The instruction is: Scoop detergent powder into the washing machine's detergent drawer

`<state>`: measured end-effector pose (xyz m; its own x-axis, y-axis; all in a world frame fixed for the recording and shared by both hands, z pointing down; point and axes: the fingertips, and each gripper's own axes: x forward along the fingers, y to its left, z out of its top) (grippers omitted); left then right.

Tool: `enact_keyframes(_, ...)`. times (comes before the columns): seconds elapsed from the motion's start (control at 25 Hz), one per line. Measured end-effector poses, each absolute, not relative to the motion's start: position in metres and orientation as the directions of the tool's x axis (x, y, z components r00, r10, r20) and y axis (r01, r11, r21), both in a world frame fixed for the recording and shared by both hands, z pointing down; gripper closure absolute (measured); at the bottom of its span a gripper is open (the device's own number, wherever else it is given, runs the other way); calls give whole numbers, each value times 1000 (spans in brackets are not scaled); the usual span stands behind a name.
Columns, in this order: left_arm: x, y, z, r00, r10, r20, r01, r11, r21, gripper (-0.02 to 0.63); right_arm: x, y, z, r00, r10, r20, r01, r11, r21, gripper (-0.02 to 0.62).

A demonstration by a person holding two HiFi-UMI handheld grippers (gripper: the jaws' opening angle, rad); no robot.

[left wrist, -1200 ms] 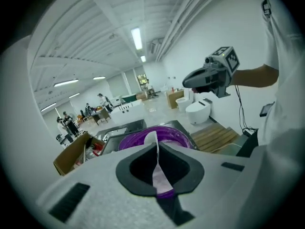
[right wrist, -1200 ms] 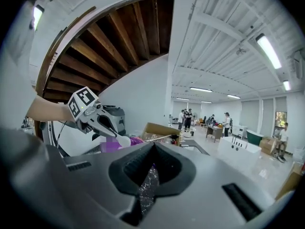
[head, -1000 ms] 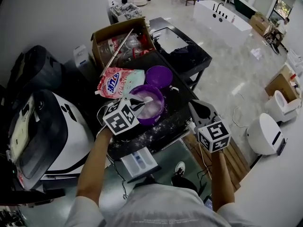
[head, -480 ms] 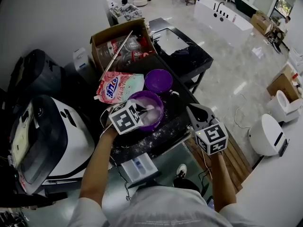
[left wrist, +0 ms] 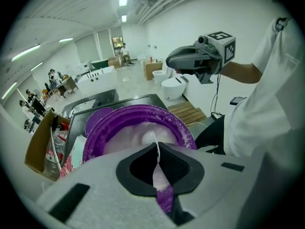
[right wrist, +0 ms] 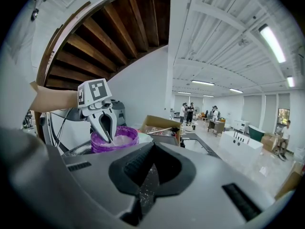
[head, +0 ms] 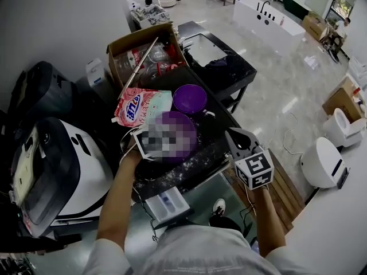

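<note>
Edging farther over the purple tub [left wrist: 109, 128] since a second ago, left gripper [left wrist: 157, 149] is pinching the scoop [left wrist: 159, 175] handle in the powder [left wrist: 126, 140]. Right gripper [head: 236, 135], jaws together and empty, is waiting near-right, so scooping is probably starting.

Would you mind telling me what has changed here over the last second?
The left gripper has edged slightly closer over the purple bowl, still shut on the spoon dipped in the powder. The right gripper stays shut and empty, and the detergent bag has not moved.
</note>
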<state>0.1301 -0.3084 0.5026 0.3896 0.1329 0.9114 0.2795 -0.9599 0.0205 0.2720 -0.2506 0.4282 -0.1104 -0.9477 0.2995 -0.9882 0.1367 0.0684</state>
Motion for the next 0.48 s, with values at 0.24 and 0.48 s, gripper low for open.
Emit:
enact_keyframes(0.24,128,-299,504,341,189,921,310,-947,79,591,271,-249,432,-121,-943,309,-986,151,74,591)
enact_keyframes(0.48,124,-293,502,317,236,918,314,-940,133,591,270,-250,431,-125,-940,319,-985,157,78,591)
